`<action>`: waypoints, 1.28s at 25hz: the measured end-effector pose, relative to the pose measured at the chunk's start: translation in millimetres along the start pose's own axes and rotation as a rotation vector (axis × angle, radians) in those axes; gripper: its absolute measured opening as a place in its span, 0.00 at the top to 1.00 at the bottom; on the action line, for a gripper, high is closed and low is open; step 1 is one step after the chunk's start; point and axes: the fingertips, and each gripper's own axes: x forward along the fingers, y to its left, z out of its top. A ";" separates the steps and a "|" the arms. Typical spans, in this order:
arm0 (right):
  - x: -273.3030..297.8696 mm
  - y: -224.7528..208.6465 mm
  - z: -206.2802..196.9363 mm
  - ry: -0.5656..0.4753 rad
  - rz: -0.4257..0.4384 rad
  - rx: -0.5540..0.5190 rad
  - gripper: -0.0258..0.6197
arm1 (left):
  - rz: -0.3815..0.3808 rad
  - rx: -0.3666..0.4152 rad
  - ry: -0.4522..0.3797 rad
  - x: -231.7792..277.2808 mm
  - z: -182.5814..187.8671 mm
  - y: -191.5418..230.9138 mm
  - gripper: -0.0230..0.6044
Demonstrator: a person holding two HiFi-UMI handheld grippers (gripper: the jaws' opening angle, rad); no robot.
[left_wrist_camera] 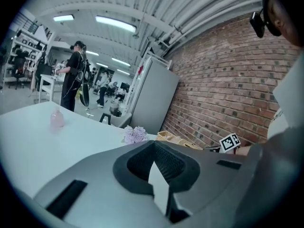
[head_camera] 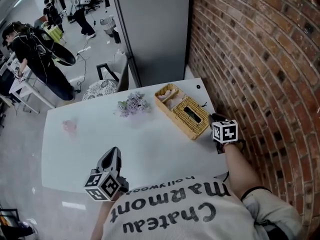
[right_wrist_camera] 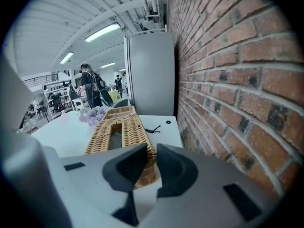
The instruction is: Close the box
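We hold the left gripper (head_camera: 114,153) over the white table (head_camera: 150,144) at about 7 o'clock, its jaws pressed together on nothing. The wicker box (head_camera: 182,111) lies at the table's 1 o'clock beside the brick wall (head_camera: 250,59). Our right gripper (head_camera: 215,119) sits at the box's 4 o'clock end, jaws slightly spread and gripping nothing.

White table (head_camera: 150,144) against a brick wall (head_camera: 260,59). Wicker box (head_camera: 182,111) as landmark: lilac flowers (head_camera: 132,104) just left of it, right gripper (head_camera: 213,119) at its near end, left gripper (head_camera: 113,154) well apart.
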 end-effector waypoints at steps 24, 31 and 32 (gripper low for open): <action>-25.6 2.3 9.5 0.016 -0.062 -0.045 0.90 | 0.045 -0.072 -0.018 -77.6 -28.9 -1.6 0.96; -73.6 30.2 -19.8 0.003 -0.060 0.089 0.94 | 0.054 -0.074 -0.101 -97.3 -20.8 -30.3 0.96; -80.0 40.7 -23.3 -0.004 -0.031 0.114 0.95 | 0.055 -0.077 -0.105 -99.8 -22.7 -35.2 0.96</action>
